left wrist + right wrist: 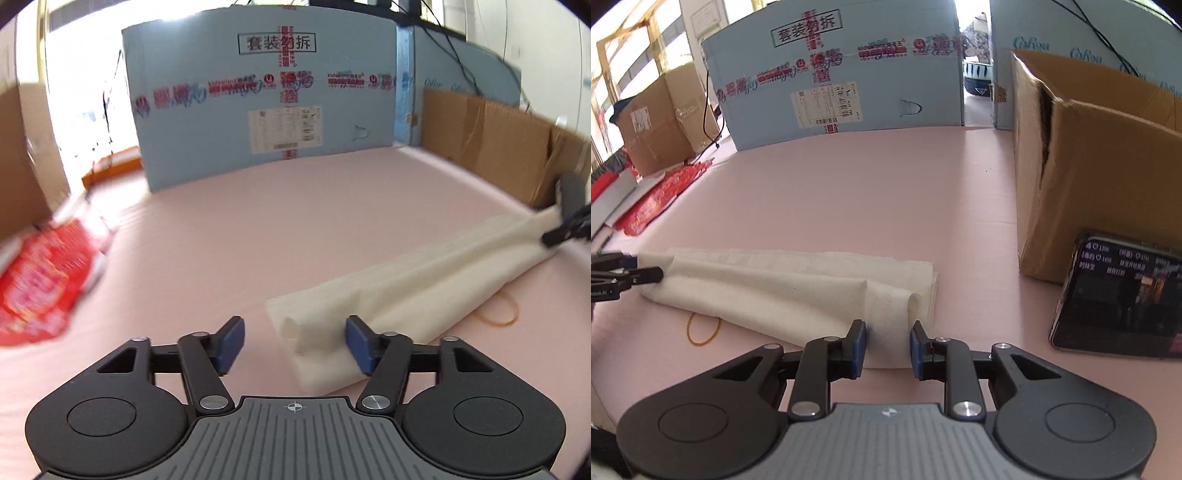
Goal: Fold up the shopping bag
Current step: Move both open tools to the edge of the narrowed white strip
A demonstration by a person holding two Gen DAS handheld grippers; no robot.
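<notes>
Cream canvas, the shopping bag (783, 284) lies on the pink surface (879, 192) already gathered lengthwise into a long, loose roll, so the first narrowing folds look done. Judging from its slack, puffed layers, it is not yet a compact packet: the length has to be folded or rolled up, and the yellow rubber band (703, 328) lying just beside the bag's near edge suggests a final binding step remains.

At the bag's left end, the left tool (295, 341) stands fairly wide; its right pad sits against the cloth while the left pad is clear of it, so it grips nothing. At the bag's right end, the right tool (888, 349) is narrow, its pads straddling a raised fold of canvas; whether they actually pinch it cannot be told from here.

Beyond the bag's right end stand a brown cardboard box (1100, 166) and a phone (1119, 295) with a lit screen propped against it, both near enough to crowd a wide swing. Past the bag's left end lie red printed packets (661, 195). Behind the bag, well apart, rises a pale blue carton (831, 74), leaving open surface between.
</notes>
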